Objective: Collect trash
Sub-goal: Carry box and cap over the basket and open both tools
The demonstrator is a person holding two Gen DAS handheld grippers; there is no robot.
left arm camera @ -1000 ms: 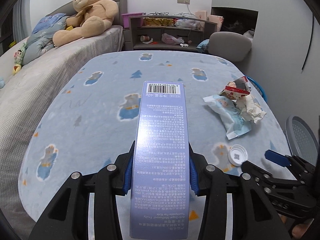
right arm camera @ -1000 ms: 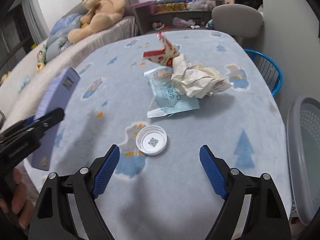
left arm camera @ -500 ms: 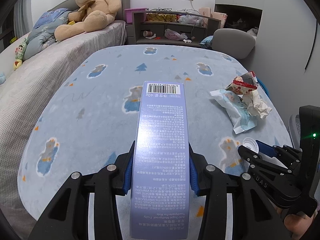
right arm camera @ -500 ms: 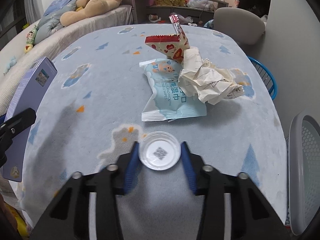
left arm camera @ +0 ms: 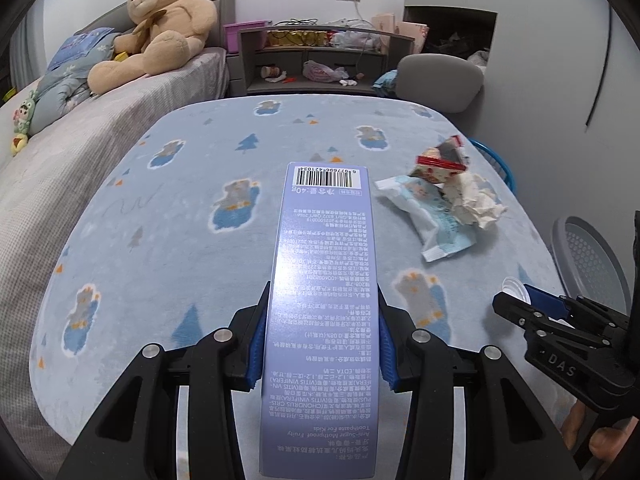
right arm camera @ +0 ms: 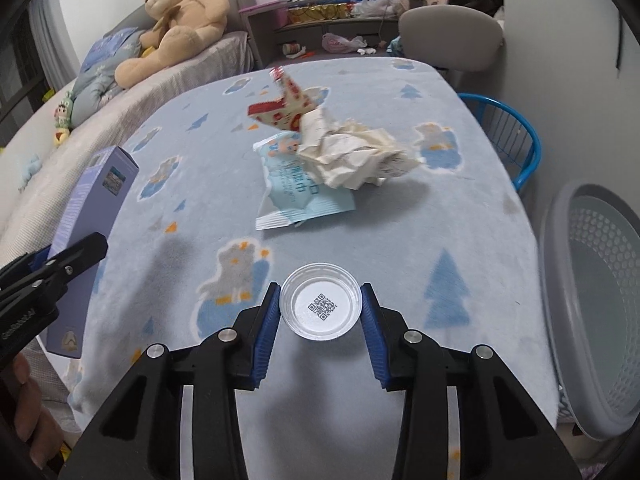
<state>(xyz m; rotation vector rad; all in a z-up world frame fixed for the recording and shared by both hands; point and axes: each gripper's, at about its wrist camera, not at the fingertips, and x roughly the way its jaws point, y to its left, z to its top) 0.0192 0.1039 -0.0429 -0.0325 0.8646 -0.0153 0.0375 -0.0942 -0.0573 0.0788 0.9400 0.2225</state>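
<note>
My left gripper (left arm camera: 322,340) is shut on a long purple toothpaste box (left arm camera: 324,280), held flat above the blue table (left arm camera: 180,220); the box also shows at the left of the right wrist view (right arm camera: 92,216). My right gripper (right arm camera: 320,316) is shut on a white plastic lid (right arm camera: 320,306) with a QR code, lifted a little over the table's near edge; the lid shows in the left wrist view (left arm camera: 514,289). On the table lie a blue wet-wipe packet (right arm camera: 298,192), a crumpled paper (right arm camera: 356,156) and a red-white wrapper (right arm camera: 284,106).
A grey perforated basket (right arm camera: 600,292) stands on the floor to the right of the table. A blue wire chair (right arm camera: 508,136) and a grey chair (right arm camera: 452,36) stand by the far right edge. A bed with a teddy bear (right arm camera: 180,24) lies at the left.
My right gripper closed on the white lid and lifted it slightly. My left gripper kept hold of the toothpaste box and drew back toward the near edge.
</note>
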